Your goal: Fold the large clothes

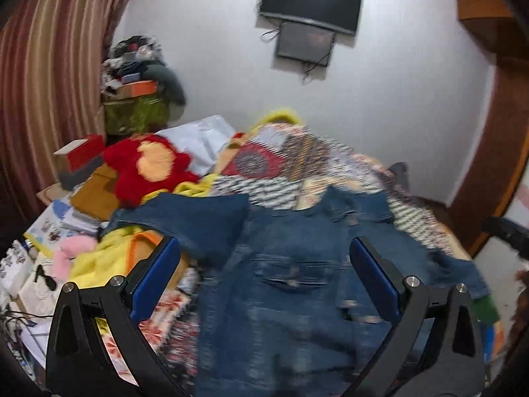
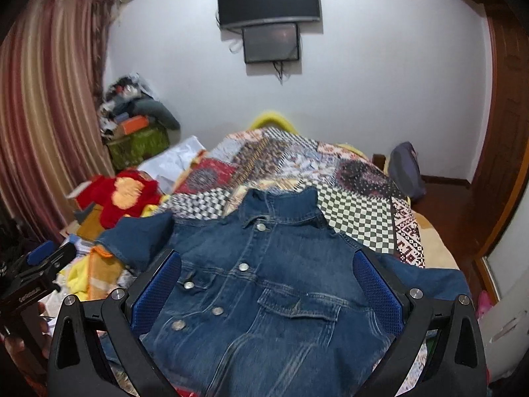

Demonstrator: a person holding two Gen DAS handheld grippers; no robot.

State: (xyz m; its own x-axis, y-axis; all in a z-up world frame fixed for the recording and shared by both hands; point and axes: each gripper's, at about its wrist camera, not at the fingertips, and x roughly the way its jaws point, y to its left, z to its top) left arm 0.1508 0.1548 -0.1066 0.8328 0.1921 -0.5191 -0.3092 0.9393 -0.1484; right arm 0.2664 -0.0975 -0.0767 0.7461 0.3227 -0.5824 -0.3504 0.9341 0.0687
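Observation:
A blue denim jacket (image 2: 264,281) lies spread face up on the patchwork bedspread (image 2: 347,205), collar toward the far wall, metal buttons down its front. Its left sleeve (image 2: 139,238) lies out to the left, over the yellow cloth. My right gripper (image 2: 267,259) hangs open above the jacket's chest, nothing between its blue pads. My left gripper (image 1: 264,248) is also open, over the jacket (image 1: 281,281), which looks blurred in that view. The left gripper (image 2: 36,274) shows at the left edge of the right wrist view, held in a hand.
A red and orange plush (image 2: 122,195), yellow cloth (image 1: 99,258), boxes and papers (image 1: 39,231) crowd the bed's left side. A heaped stack (image 2: 132,122) stands by the striped curtain (image 2: 43,115). Two screens (image 2: 267,0) hang on the far wall. A wooden door (image 2: 506,132) is at right.

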